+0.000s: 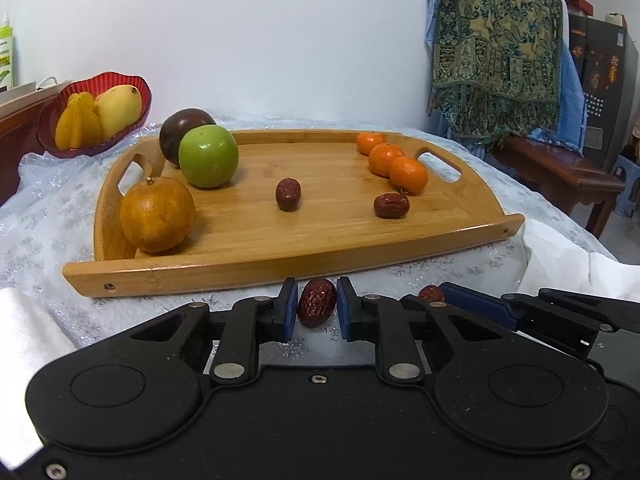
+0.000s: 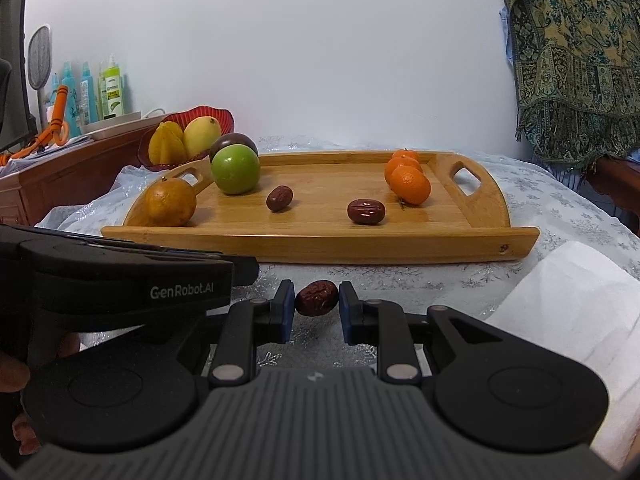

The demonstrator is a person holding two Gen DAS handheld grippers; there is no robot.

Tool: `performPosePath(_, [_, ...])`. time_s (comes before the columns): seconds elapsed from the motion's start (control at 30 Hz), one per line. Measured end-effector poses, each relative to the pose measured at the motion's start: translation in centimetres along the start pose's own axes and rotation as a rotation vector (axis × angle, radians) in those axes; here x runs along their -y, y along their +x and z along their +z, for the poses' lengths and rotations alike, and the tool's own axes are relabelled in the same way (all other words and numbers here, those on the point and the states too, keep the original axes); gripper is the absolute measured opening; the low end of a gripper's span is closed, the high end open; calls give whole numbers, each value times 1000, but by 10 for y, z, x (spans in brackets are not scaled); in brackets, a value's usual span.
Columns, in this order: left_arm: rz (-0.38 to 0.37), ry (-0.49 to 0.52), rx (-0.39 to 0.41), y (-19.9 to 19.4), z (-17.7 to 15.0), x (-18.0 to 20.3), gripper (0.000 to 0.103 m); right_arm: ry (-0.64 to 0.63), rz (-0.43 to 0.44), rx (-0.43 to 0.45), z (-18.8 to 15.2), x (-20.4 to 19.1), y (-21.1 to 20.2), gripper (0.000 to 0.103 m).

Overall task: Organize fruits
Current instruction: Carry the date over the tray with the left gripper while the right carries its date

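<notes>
Left wrist view looks along the left gripper (image 1: 317,304), whose blue pads are closed on a wrinkled dark-red date (image 1: 316,303) that rests on the pale snowflake-patterned cloth (image 1: 60,240), just short of the near rim of the bamboo serving tray (image 1: 280,268). Off to its right, the right gripper (image 2: 316,304) is likewise clamped on a second wrinkled dark-red date (image 2: 317,298), also on the cloth in front of the tray.

Ahead of both grippers, the tray already carries sorted fruit: a brownish-orange round fruit (image 1: 157,216), a smooth green apple (image 1: 208,156) and a dark purple round fruit (image 1: 182,128) grouped at the far left, three small orange mandarins (image 1: 390,160) lined up at the far right, and two more dates, one ahead at centre (image 1: 288,194) and one near the mandarins (image 1: 391,205).

Most of the arranging looks done. What seems left is carrying these two gripped dates over the rim to join the dates on the board. Beyond the tray's left end, a red ribbed bowl (image 1: 132,80) holds yellow fruit.
</notes>
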State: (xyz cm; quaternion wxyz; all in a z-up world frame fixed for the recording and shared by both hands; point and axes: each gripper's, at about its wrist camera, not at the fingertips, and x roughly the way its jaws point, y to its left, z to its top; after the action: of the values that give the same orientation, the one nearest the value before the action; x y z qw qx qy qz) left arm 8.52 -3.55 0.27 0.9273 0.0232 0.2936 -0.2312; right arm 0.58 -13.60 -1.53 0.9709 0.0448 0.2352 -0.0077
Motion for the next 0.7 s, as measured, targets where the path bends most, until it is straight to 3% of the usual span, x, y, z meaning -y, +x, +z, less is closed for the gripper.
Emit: performPosePath(0.7, [59, 20, 42, 0, 52, -7, 19, 42, -8, 82, 40, 25, 4, 27])
